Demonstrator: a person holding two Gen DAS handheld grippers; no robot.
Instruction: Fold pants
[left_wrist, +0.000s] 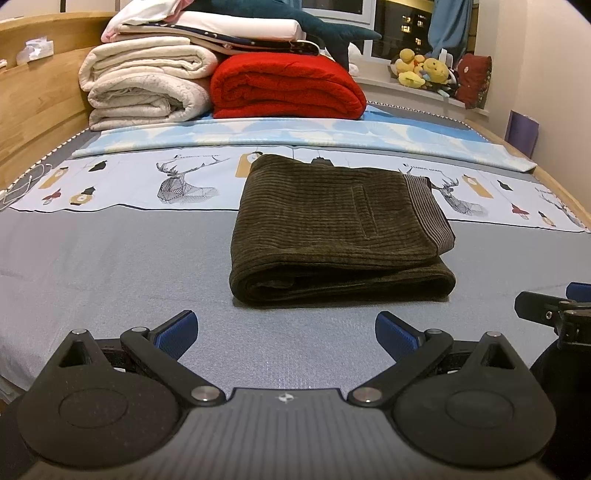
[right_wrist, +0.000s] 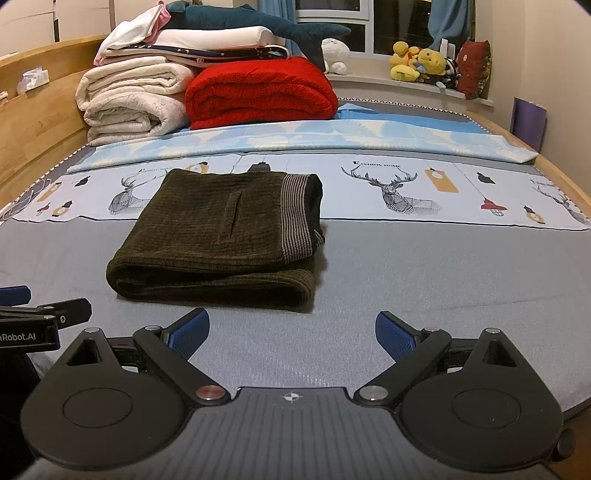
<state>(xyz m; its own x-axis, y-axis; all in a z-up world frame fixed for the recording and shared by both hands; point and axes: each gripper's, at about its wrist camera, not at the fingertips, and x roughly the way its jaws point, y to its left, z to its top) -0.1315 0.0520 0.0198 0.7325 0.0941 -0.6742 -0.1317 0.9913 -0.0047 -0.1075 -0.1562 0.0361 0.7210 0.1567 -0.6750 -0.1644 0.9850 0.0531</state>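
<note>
Dark olive corduroy pants (left_wrist: 340, 229) lie folded into a compact rectangle on the grey bed sheet (left_wrist: 110, 266), with the striped waistband at the right side. They also show in the right wrist view (right_wrist: 221, 236). My left gripper (left_wrist: 286, 332) is open and empty, held back from the near edge of the pants. My right gripper (right_wrist: 291, 332) is open and empty, just right of the left one and short of the pants. The right gripper's edge shows at the right of the left wrist view (left_wrist: 554, 314).
Folded white blankets (left_wrist: 147, 85) and a red blanket (left_wrist: 284, 86) are stacked at the bed's far end, with a shark plush (left_wrist: 295, 22) on top. A wooden bed frame (left_wrist: 33, 107) runs along the left. Plush toys (left_wrist: 424, 68) sit on the windowsill.
</note>
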